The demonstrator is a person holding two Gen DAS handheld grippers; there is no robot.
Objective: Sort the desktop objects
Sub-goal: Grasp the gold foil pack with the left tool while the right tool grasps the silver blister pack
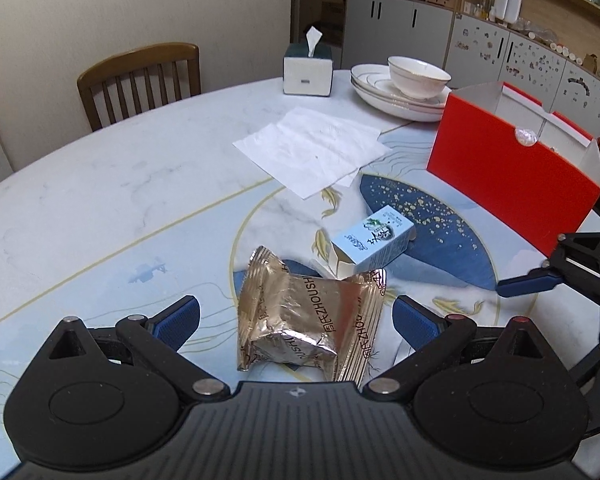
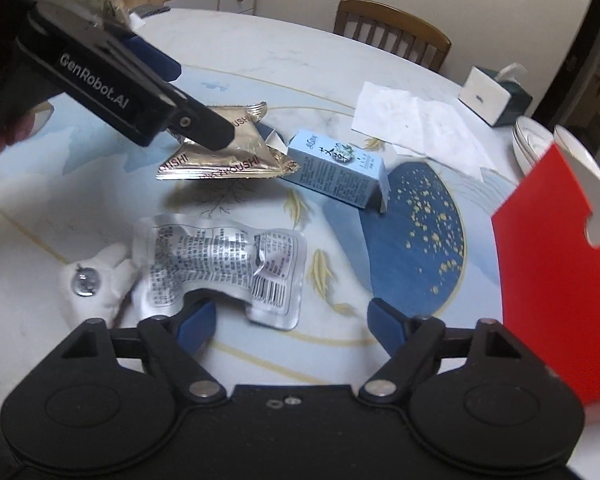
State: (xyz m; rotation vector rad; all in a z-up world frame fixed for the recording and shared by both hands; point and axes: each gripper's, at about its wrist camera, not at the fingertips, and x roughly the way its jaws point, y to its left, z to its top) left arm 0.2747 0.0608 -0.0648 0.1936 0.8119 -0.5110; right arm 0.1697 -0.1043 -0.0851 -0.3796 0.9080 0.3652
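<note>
Gold snack packet [image 1: 308, 316] lies flat between the spread jaws of the left gripper [image 1: 296, 320], untouched by either pad, long axis running near-to-far. Right gripper [image 2: 288, 320] jaws apart over the clear printed pouch [image 2: 220, 268], near edge between them. Pale blue carton [image 1: 374, 242] lies on its side just beyond the packet, open flap end toward it; red box [image 1: 516, 172] stands far right on the table [image 1: 100, 200].

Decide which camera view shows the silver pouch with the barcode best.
The right wrist view: the silver pouch lies flat on the table, whole apart from its near edge, print and barcode readable. The left wrist view does not show it at all.
</note>
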